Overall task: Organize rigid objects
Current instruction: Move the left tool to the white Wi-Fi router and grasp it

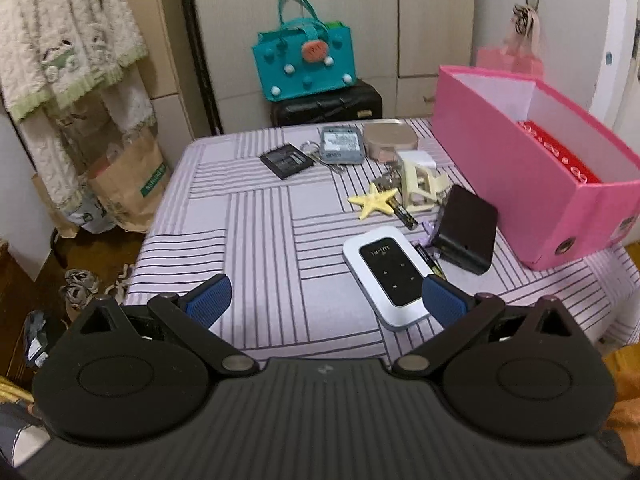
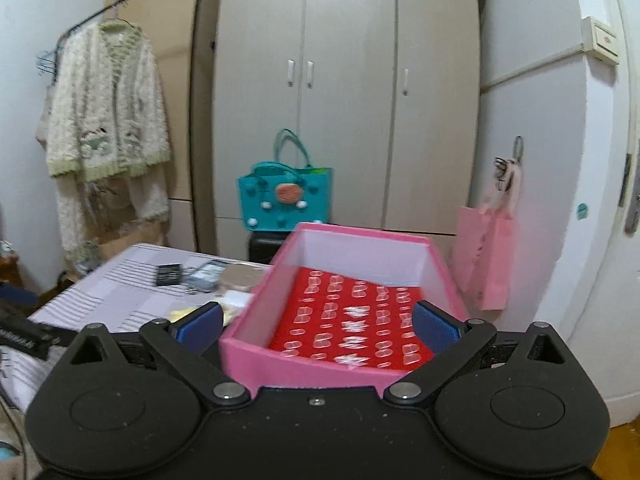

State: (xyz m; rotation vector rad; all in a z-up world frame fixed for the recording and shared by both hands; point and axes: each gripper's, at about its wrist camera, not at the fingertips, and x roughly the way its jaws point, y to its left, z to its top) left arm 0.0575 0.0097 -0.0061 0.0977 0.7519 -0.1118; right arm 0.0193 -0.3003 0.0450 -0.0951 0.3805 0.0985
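My left gripper (image 1: 326,298) hangs open over the striped bed cover (image 1: 260,220), nothing between its fingers. Its right finger (image 1: 444,300) overlaps the near end of a white pocket router (image 1: 380,272). Beyond lie a black power bank (image 1: 466,232), a yellow starfish (image 1: 374,200), a cream hair clip (image 1: 420,188), keys (image 1: 386,180), a round tin (image 1: 390,140), a grey device (image 1: 342,145) and a black case (image 1: 286,160). My right gripper (image 2: 318,326) is open above the near end of the pink box (image 2: 320,372), which holds a red sheet (image 2: 352,320) of clear pieces.
The pink box (image 1: 532,168) stands along the bed's right edge. A teal bag (image 1: 304,60) sits on a black case behind the bed, before a wardrobe (image 2: 348,80). A pink paper bag (image 2: 488,256) hangs on the right. Paper bags (image 1: 132,184) and shoes lie on the floor, left.
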